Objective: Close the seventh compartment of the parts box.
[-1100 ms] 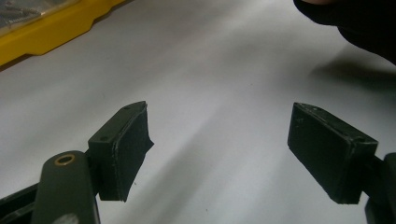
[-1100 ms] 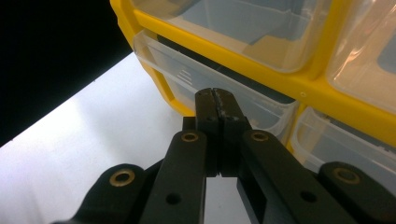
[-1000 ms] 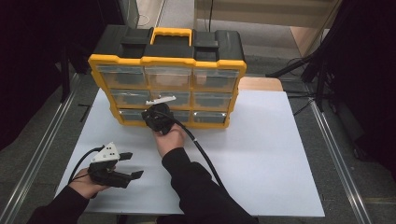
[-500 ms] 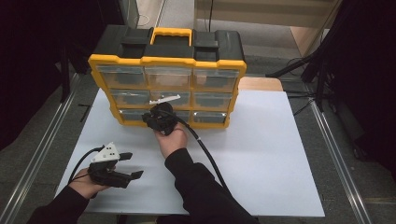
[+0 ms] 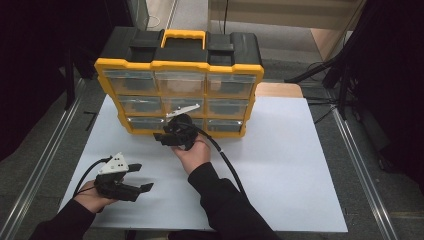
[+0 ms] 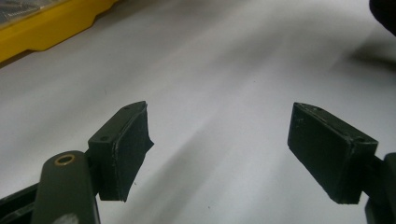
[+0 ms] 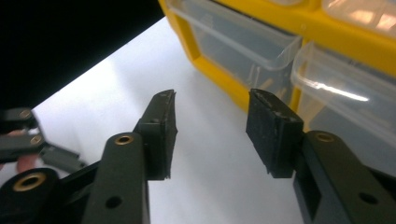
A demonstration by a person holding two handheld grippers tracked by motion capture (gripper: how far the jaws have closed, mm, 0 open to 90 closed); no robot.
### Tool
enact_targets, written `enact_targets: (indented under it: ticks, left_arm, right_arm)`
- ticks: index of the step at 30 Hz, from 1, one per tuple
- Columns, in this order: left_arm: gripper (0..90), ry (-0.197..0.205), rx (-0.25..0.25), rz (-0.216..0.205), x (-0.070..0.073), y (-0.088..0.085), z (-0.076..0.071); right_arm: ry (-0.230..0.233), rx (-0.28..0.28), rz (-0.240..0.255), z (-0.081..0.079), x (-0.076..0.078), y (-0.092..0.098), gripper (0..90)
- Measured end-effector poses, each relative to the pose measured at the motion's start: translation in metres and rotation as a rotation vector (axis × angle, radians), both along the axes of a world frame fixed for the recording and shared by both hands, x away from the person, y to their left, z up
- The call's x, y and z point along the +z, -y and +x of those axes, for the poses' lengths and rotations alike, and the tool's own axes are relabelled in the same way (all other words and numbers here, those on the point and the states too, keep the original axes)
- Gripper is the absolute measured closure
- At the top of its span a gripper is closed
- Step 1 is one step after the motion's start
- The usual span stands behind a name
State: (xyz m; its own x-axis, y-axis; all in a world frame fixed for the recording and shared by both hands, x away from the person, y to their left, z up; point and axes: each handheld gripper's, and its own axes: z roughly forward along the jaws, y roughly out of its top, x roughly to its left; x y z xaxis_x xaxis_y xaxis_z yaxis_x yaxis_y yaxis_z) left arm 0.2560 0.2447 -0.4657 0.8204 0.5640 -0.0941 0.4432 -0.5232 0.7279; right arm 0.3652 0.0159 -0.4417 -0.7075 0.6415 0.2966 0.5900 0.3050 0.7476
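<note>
A yellow and black organizer [image 5: 180, 65] with clear drawers stands at the back of the white table [image 5: 280, 165]. My right gripper [image 5: 161, 139] is held in front of its bottom row, jaws open and empty. In the right gripper view, the right gripper [image 7: 212, 100] points past the bottom left clear drawer [image 7: 238, 44] and the yellow frame [image 7: 219, 77]. My left gripper [image 5: 142, 177] rests low at the table's front left, wide open. In the left gripper view, the left gripper [image 6: 219, 112] has bare white table between its jaws.
A black cable [image 5: 227, 165] trails from the right gripper across the table. The organizer's yellow base [image 6: 46, 28] lies to the far left in the left gripper view. Metal rails [image 5: 45, 160] run along both sides of the table. A wooden board [image 5: 280, 90] lies behind the table's right corner.
The right gripper has drawn back a little from the drawers and turned toward the left. The left gripper has stayed where it was.
</note>
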Motion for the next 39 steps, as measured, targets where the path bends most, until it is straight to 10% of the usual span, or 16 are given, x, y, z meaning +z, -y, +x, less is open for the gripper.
enact_targets:
  ticks: [18, 39]
  left_arm:
    - [20.7, 0.003, 0.003, 0.007, -0.001, 0.000, 0.001]
    - [20.7, 0.000, -0.002, 0.017, -0.003, 0.002, 0.001]
  right_arm:
    - [-0.022, 0.161, 0.058, -0.019, -0.009, 0.024, 32.6]
    - [-0.008, 0.249, 0.005, -0.046, -0.016, 0.068, 29.1]
